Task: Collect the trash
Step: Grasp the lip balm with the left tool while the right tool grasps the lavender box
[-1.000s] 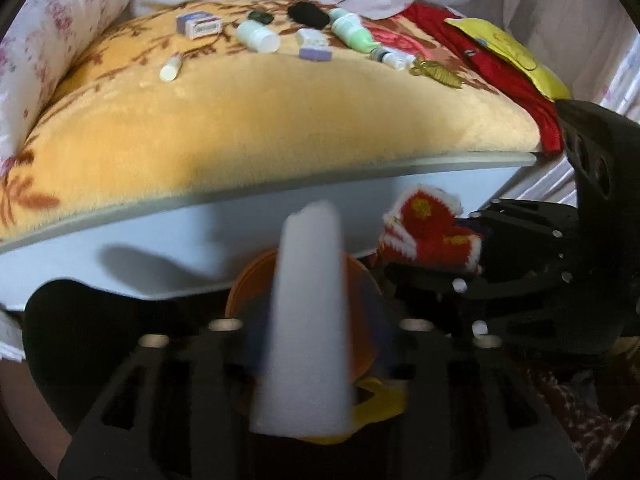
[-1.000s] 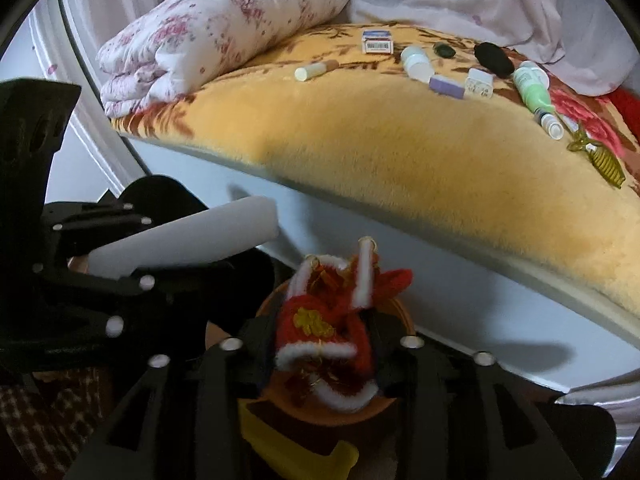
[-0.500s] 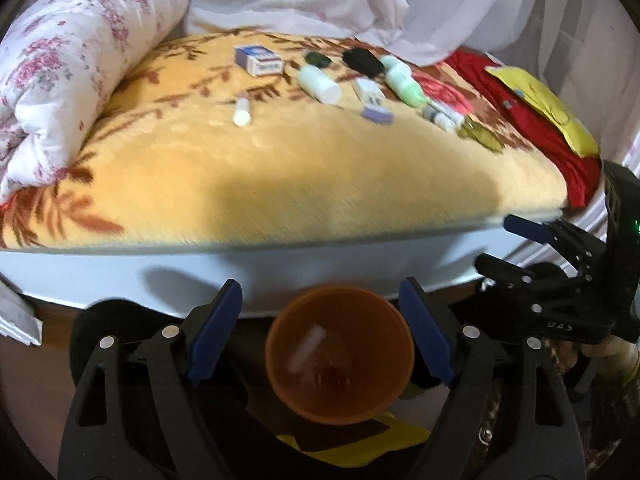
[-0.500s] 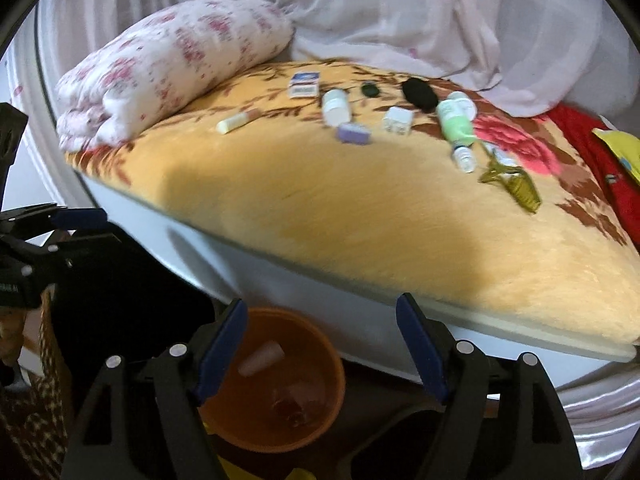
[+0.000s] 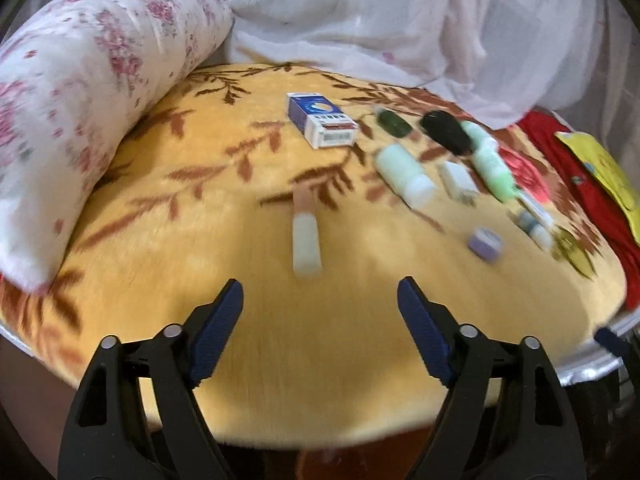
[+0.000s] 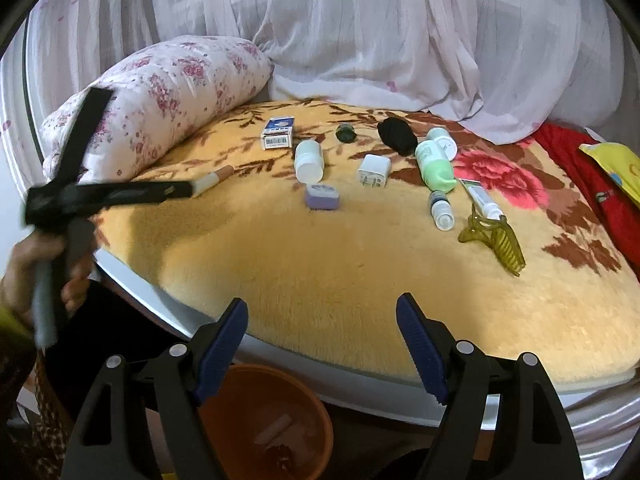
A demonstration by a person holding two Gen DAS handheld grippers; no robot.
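Note:
Small items lie on a yellow blanket (image 6: 360, 272): a white stick with a tan end (image 5: 306, 236) (image 6: 214, 179), a blue-white box (image 5: 322, 125) (image 6: 278, 133), a white bottle (image 5: 404, 176) (image 6: 309, 161), a purple case (image 5: 485, 243) (image 6: 322, 197), a green tube (image 6: 434, 165). My left gripper (image 5: 320, 304) is open and empty, just short of the white stick. My right gripper (image 6: 321, 324) is open and empty over the bed edge, above an orange bin (image 6: 268, 428) holding a white piece and a red item.
A floral rolled quilt (image 6: 160, 96) lies at the left. A white plug (image 6: 374, 171), black object (image 6: 396, 135), small vial (image 6: 440, 209), yellow hair clip (image 6: 496, 240) and red cloth (image 6: 580, 168) are to the right. White curtains hang behind.
Both grippers opened and dropped the white piece and the red knitted item into the orange bin. Both then rose; the left moved forward over the blanket toward the white stick.

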